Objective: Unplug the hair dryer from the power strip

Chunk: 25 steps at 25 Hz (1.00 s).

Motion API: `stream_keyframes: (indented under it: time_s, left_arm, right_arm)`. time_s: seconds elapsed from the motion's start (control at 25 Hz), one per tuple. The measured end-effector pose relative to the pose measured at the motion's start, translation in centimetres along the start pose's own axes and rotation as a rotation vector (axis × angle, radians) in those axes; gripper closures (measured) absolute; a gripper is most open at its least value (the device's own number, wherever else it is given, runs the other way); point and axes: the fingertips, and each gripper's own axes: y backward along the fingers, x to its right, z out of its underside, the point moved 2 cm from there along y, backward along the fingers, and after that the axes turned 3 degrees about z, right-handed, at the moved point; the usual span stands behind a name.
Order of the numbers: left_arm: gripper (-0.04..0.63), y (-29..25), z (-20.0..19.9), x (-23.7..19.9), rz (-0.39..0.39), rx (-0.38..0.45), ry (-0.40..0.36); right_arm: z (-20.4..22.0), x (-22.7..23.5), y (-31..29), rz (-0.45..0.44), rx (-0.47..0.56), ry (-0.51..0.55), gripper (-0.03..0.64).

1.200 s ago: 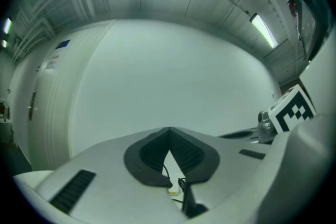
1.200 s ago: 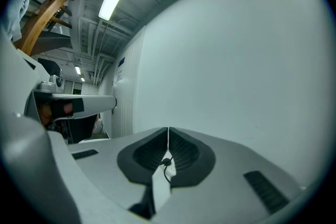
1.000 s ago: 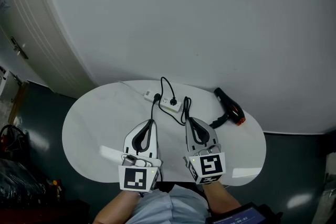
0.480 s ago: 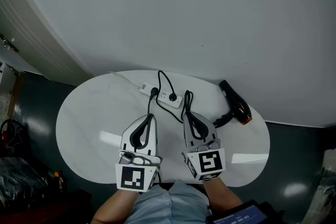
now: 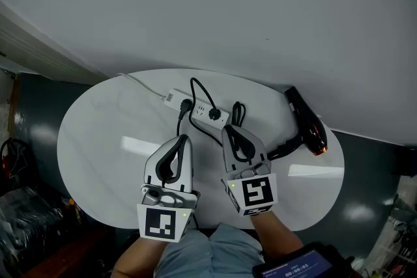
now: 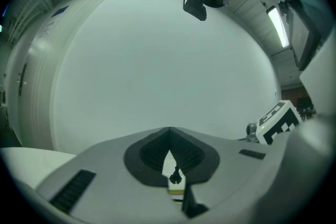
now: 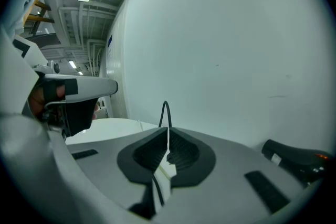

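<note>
A white power strip lies at the back middle of the white oval table, with two black plugs in it. Black cable loops off the strip toward the black hair dryer, which lies at the table's right edge with its orange end toward me. My left gripper is shut and empty just short of the strip's left end. My right gripper is shut and empty beside the cable loop. In the left gripper view, a plug shows past the shut left gripper. In the right gripper view, the right gripper is shut, and beyond it are the cable and the dryer.
A white curved wall rises right behind the table. The strip's white cord runs off the back left edge. Dark floor surrounds the table, with clutter at the left. A screen sits at the bottom right.
Both grippers have sunk toward the table and moved forward. Their tips now lie closer to the power strip and cable. Both jaws stayed shut.
</note>
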Motion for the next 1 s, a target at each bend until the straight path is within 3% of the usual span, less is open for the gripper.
stream_keyframes:
  time_s: [0.48,0.52,0.64,1.0]
  left_arm:
    - [0.597,-3.1,4.0,-3.2,-0.045,-0.083,0.036]
    - [0.597,-3.1,3.9,-3.4,-0.047,-0.082,0.035]
    - [0.597,-2.8,3.7,-3.7,-0.056,-0.086,0.041]
    - [0.597,-3.8,5.0,-4.4,-0.066,-0.124,0.052]
  right_arm:
    - [4.7,0.3,-4.7,-0.031,-0.118,-0.017,0.611]
    - [4.6,0.2,-4.8,-0.035,-0.116,-0.014,0.611]
    - [4.0,-0.2,-5.1,-0.053,-0.086,-0.001,0.522]
    - [3.9,-0.1,-6.7,-0.063,-0.078,0.041,0.518]
